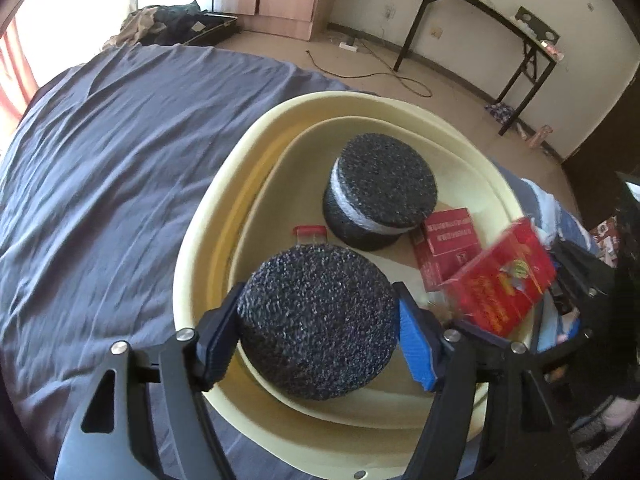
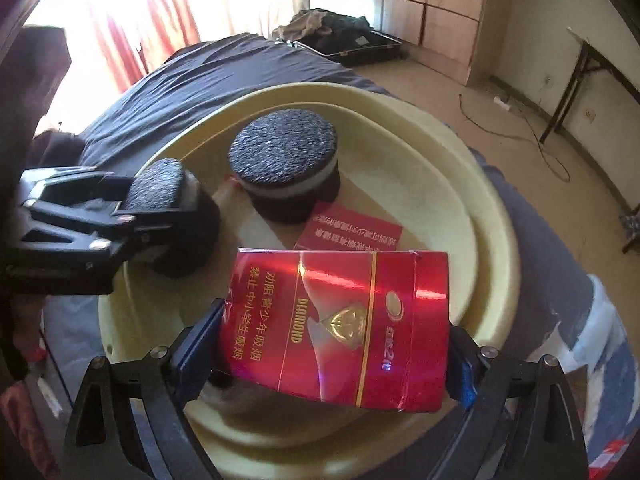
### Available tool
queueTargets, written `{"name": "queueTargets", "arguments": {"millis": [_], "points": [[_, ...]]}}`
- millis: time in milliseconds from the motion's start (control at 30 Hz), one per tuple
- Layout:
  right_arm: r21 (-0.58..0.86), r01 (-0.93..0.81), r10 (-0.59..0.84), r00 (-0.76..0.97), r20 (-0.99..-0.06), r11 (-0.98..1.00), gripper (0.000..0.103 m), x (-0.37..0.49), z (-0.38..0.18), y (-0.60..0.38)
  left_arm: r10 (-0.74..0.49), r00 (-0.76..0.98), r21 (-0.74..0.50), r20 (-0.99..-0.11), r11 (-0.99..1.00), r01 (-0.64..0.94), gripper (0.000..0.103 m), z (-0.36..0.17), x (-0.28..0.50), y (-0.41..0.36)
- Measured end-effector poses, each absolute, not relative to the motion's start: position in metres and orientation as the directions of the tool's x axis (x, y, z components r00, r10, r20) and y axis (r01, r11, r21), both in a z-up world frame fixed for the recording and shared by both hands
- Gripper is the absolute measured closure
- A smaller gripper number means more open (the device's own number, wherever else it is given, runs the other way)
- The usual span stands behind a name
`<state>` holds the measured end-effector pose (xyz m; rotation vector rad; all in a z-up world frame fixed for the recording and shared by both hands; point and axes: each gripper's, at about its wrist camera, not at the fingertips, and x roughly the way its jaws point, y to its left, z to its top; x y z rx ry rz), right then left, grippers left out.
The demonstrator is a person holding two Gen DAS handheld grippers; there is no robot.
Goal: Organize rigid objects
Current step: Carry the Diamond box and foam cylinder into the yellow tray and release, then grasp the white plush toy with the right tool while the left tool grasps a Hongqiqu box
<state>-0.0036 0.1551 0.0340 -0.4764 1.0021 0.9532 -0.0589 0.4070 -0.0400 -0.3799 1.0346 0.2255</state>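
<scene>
**A:** Left wrist view?

**B:** The left gripper (image 1: 318, 326) is spread around a dark foam disc (image 1: 316, 320); the right pad stands clear, so it looks released into the cream basin (image 1: 208, 216), beside the banded disc (image 1: 380, 192).

**A:** Right wrist view?

**B:** The right gripper (image 2: 332, 354) brackets a red carton (image 2: 340, 328) over the basin's near rim, above a smaller red pack (image 2: 352, 226). Pad contact: I cannot tell.
</scene>
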Motion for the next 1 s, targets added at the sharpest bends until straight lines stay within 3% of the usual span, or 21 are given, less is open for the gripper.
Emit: {"name": "queueTargets", "arguments": {"millis": [33, 100, 233, 333, 533, 667, 833, 1000], "points": [[0.095, -0.84, 0.462, 0.196, -0.865, 0.535, 0.008, -0.002, 0.034, 0.154, 0.004, 0.496, -0.198, -0.868, 0.914, -0.355, 0.025, -0.038, -0.06, 0.405], [0.132, -0.821, 0.492, 0.196, -0.848, 0.556, 0.003, -0.002, 0.041, 0.146, 0.03, 0.51, -0.173, -0.86, 0.923, -0.345, 0.0, -0.027, -0.065, 0.397], [0.179, -0.753, 0.568, 0.294, -0.769, 0.633, 0.0, -0.012, 0.078, 0.089, -0.047, 0.589, -0.278, -0.807, 0.909, -0.309, 0.0, -0.004, -0.071, 0.384], [0.228, -0.659, 0.58, 0.382, -0.719, 0.717, 0.0, -0.014, 0.106, 0.01, -0.078, 0.593, -0.285, -0.801, 0.921, -0.264, 0.0, 0.015, -0.057, 0.357], [0.126, -0.438, 0.383, 0.569, -0.727, 0.89, 0.0, -0.014, 0.134, -0.164, -0.223, 0.589, -0.271, -0.777, 0.962, 0.006, 0.0, 0.059, -0.009, 0.244], [0.048, -0.348, 0.25, 0.566, -0.786, 0.936, 0.0, -0.006, 0.122, -0.268, -0.343, 0.523, -0.24, -0.78, 0.936, 0.257, 0.0, 0.076, 0.033, 0.133], [0.115, -0.33, 0.287, 0.537, -0.793, 0.937, 0.001, 0.005, 0.094, -0.303, -0.375, 0.392, -0.198, -0.84, 0.885, 0.421, 0.0, 0.055, 0.088, 0.016], [0.159, -0.37, 0.332, 0.472, -0.816, 0.915, 0.001, 0.027, 0.054, -0.317, -0.267, 0.254, -0.123, -0.93, 0.875, 0.469, 0.001, 0.004, 0.116, -0.03]]}}
